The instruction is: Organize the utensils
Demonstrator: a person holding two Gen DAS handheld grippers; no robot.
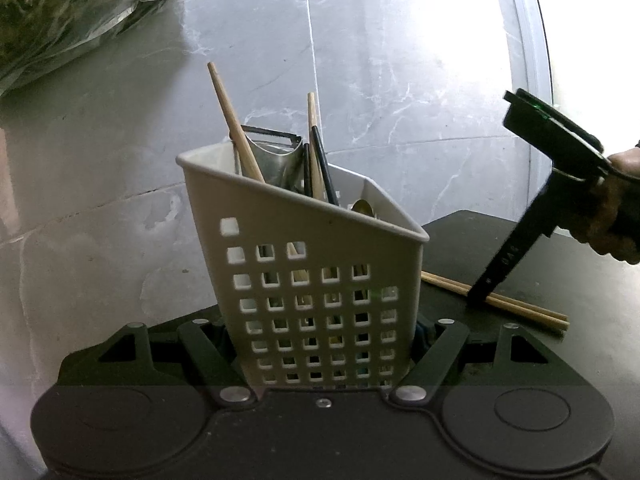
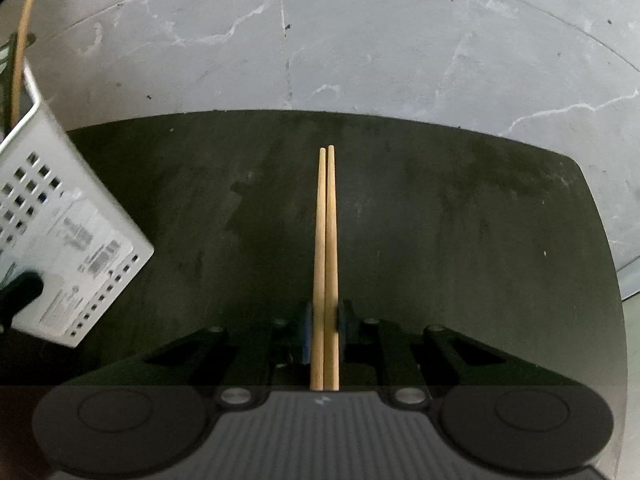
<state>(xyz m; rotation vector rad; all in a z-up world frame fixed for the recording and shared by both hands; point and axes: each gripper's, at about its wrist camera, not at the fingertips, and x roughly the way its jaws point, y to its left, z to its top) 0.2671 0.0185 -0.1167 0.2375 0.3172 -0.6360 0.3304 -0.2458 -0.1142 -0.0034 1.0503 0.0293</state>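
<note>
- The left gripper (image 1: 324, 344) had its jaws clamped on the white utensil caddy (image 1: 312, 280); its base was hidden between them.
- Inside the caddy, utensils overlapped, hard to count.
- The right gripper (image 2: 325, 320) had its jaws pressed on two wooden chopsticks (image 2: 326, 240) lying together mid-surface (image 2: 460, 220), tips toward the far edge.

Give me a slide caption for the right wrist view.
Right hand-held gripper shut on a pair of wooden chopsticks lying on the dark mat, white perforated holder at left.
</note>
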